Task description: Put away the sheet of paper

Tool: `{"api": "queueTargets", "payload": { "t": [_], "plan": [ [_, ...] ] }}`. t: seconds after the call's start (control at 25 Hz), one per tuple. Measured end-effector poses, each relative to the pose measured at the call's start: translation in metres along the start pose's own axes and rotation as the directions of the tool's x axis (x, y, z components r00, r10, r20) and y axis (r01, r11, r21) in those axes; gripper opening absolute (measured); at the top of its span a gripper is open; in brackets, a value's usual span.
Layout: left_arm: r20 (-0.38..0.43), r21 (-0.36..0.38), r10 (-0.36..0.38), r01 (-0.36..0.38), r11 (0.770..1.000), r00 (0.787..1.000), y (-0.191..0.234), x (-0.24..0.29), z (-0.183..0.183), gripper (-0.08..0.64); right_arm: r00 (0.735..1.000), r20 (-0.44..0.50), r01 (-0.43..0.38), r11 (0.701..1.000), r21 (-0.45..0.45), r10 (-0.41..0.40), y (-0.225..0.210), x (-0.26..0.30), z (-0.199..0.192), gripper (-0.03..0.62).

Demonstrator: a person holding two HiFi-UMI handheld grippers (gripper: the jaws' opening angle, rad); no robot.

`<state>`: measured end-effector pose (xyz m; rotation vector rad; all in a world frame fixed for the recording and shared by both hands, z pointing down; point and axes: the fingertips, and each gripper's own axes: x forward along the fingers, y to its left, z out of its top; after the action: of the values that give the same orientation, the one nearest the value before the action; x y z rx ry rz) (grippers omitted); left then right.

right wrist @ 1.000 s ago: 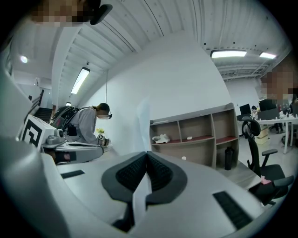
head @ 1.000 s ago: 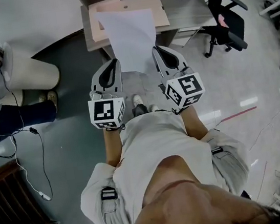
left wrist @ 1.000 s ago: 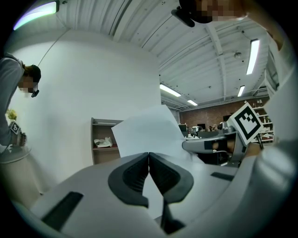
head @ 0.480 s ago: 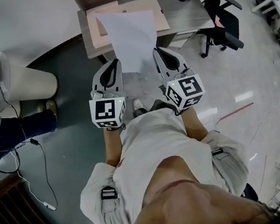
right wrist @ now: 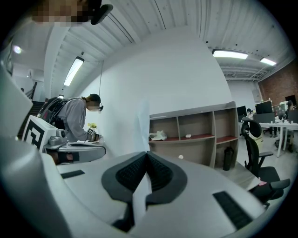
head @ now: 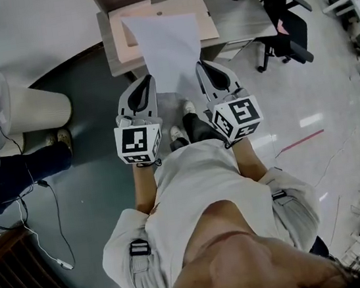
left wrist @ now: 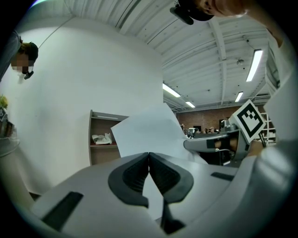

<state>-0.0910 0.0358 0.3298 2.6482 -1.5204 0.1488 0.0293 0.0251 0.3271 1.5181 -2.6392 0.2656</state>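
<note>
- The step in hand looks like the carry: the thin white sheet of paper [head: 170, 48] hangs in the air between the two grippers, its far end over a grey desk [head: 239, 18] on which pale tan boards [head: 202, 20] lie.
- The left gripper [head: 148, 79] is clamped on the near left part of the sheet; in the left gripper view its dark pads meet with the paper [left wrist: 149, 132] pinched between them and rising beyond.
- The right gripper [head: 201, 64] is likewise closed on the near right part; in the right gripper view the sheet [right wrist: 142, 125] shows almost edge-on, running up out of the closed pads.
- A brown open shelf unit [right wrist: 200, 130] stands ahead, and a black office chair [head: 286, 25] is off to the right, well apart from the sheet.
- Nothing shows yet where the sheet is to go; the desk top or the shelf seems likely.
- The next move, as I judge it, calls for bringing both grippers forward together and level, so the limp paper neither buckles nor tears, then lowering it flat and opening both sets of jaws.
</note>
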Motion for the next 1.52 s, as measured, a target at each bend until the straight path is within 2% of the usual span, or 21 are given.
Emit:
{"api": "queueTargets", "payload": {
  "t": [0.92, 1.52],
  "plan": [
    [0.015, 0.036, 0.089, -0.089, 0.995, 0.996, 0.033, 0.097, 0.028, 0.021, 0.994, 0.043, -0.103, 0.995, -0.003, 0.103, -0.071, 0.086, 0.034, 0.02],
    [0.005, 0.045, 0.14, -0.14, 0.989, 0.99, 0.022, 0.135, 0.033, 0.021, 0.987, 0.05, -0.156, 0.988, 0.003, 0.155, -0.11, 0.102, 0.04, 0.02]
  ]
}}
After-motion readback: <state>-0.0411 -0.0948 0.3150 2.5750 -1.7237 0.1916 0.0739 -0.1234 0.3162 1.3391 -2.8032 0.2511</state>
